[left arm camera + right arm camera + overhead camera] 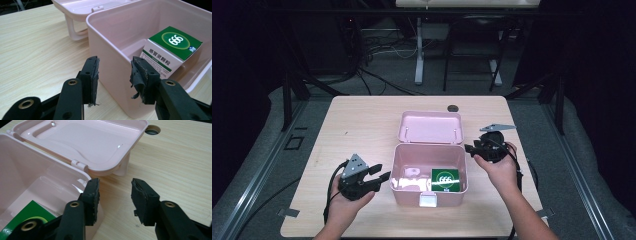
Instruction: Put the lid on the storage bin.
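Scene: a pink plastic storage box point(430, 176) sits open at the middle of a pale wood worktop point(357, 125), its lid point(430, 127) thrown back flat behind it.
Contents: a green-and-white medicine carton point(445, 180) marked "999" lies inside, against the box's right-hand wall (the rest of the floor looks bare).
Left hand-held gripper point(381, 177): released, jaws apart with nothing between them, hovering just beside the box's left wall; its own camera looks over the near corner at the carton point(170, 48).
Right hand-held gripper point(470, 148): also released and empty, poised near the box's right rear corner, by the hinge point(79, 165).
Step in hand: judging by the packed carton and both tools flanking the box, the loading seems finished and closing is about to begin.
Next move: probably the right hand-held gripper catching the lid's far rim and swinging it forward, while the left steadies the box wall; then pressing the front latch point(428, 201) home.
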Demonstrator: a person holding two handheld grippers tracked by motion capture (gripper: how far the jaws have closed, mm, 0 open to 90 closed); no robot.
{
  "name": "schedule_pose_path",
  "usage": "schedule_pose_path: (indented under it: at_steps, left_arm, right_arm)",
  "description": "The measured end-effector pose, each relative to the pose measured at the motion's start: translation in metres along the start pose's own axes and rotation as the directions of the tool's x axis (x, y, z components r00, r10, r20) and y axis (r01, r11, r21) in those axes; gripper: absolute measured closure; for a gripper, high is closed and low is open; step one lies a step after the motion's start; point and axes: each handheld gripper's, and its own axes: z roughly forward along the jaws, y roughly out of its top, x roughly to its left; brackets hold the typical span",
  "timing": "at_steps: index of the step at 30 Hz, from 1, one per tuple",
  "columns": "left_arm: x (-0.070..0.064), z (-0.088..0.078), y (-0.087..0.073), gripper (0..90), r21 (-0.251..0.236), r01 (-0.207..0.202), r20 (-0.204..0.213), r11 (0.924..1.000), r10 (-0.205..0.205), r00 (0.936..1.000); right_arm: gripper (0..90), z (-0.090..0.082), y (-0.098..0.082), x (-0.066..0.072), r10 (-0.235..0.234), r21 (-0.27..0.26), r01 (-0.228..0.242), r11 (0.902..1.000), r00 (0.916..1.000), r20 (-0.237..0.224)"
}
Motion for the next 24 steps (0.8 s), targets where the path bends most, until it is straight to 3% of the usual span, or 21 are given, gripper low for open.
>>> schedule_pose_path:
  at_steps: [5, 13, 20, 24]
  left_arm:
    - [0.000, 0.000, 0.009, 57.0, -0.013, 0.000, 0.001, 0.9999, 0.000, 1.0000]
    - [-0.001, 0.002, 0.023, 55.9, 0.005, 0.001, 0.022, 1.0000, -0.002, 0.9997]
    - [0.000, 0.008, 0.028, 58.3, 0.016, 0.005, 0.050, 0.9999, -0.006, 0.9987]
    - [0.002, 0.013, 0.032, 59.1, 0.018, 0.015, 0.045, 0.9997, -0.016, 0.9989]
  right_arm:
    - [61.7, -0.006, 0.012, -0.003, -0.009, 0.009, 0.009, 0.9999, 0.9998, 0.020]
    - [60.2, -0.011, 0.029, -0.003, -0.036, 0.039, 0.036, 0.9986, 0.9993, 0.011]
    - [58.2, -0.014, 0.047, -0.003, -0.023, 0.050, 0.022, 0.9985, 0.9993, 0.030]
    - [58.0, -0.012, 0.055, -0.004, -0.031, 0.066, 0.028, 0.9974, 0.9985, 0.044]
